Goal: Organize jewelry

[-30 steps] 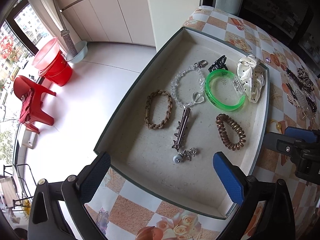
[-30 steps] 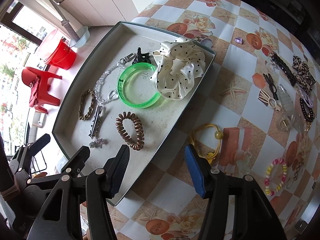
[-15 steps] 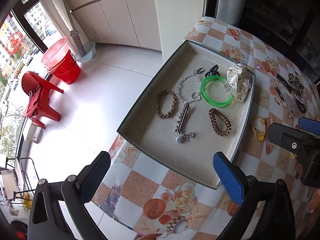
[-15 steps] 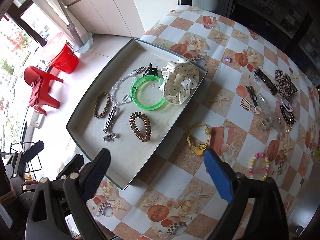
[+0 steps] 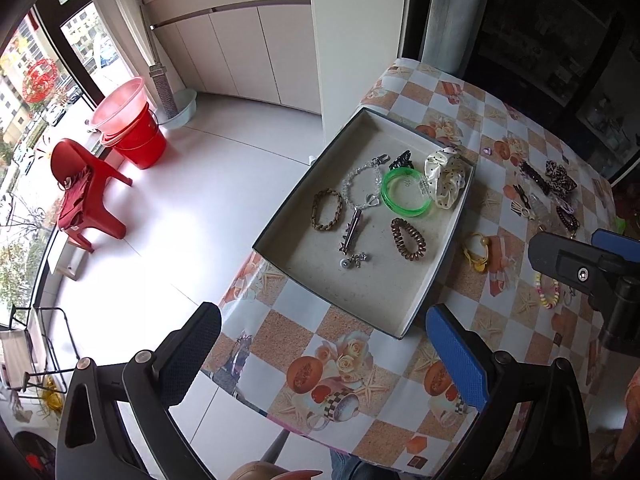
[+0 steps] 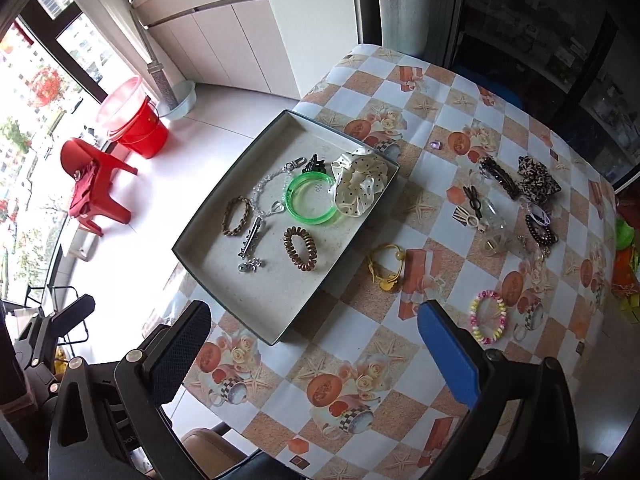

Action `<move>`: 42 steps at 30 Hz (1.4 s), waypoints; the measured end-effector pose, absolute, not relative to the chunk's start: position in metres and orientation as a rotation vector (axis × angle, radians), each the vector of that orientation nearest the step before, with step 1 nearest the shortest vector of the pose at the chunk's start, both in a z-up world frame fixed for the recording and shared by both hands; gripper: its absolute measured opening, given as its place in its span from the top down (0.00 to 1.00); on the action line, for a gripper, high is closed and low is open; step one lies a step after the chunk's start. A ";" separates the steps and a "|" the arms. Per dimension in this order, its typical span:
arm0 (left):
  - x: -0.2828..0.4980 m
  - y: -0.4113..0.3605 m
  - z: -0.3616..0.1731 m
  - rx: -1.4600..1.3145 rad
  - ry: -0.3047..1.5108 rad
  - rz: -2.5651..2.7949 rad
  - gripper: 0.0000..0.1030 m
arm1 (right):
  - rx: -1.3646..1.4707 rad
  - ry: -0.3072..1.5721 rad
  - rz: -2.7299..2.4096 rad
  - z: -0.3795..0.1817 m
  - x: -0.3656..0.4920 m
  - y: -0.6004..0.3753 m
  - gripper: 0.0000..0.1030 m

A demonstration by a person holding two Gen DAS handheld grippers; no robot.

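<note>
A shallow grey tray (image 5: 276, 228) (image 6: 224, 200) sits on the checked tablecloth. In it lie a green bangle (image 5: 386, 196) (image 6: 312, 220), a white dotted scrunchie (image 5: 444, 176) (image 6: 360, 184), a brown spiral hair tie (image 5: 396, 232) (image 6: 290, 244), a braided bracelet (image 5: 318, 216), a crystal bead bracelet (image 5: 348, 188) and a silver spiked clip (image 5: 352, 232). A yellow hair tie (image 6: 386, 264) and a pastel bead bracelet (image 6: 476, 316) lie on the cloth to the tray's right. My left gripper (image 5: 322, 316) and right gripper (image 6: 312, 312) both hang high above the tray's near edge, open and empty.
More hair clips and a leopard scrunchie (image 6: 536, 180) are piled at the far right of the table. The table's left edge drops to a white floor with a red chair (image 5: 88, 196) and red bucket (image 5: 136, 136). A tan chair back (image 6: 208, 448) is below.
Both grippers have risen well above the table, so the tray looks smaller. The right gripper's jaws spread from partly open to wide. Nothing in the tray has moved.
</note>
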State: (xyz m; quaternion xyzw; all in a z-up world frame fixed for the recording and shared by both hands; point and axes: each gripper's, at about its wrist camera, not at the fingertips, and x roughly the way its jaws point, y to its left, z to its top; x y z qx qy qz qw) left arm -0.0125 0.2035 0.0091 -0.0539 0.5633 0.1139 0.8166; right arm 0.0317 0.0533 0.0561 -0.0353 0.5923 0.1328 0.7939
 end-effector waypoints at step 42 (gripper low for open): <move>-0.032 0.209 0.039 -0.130 1.158 0.280 0.00 | -0.117 1.230 0.279 0.088 0.018 0.058 0.00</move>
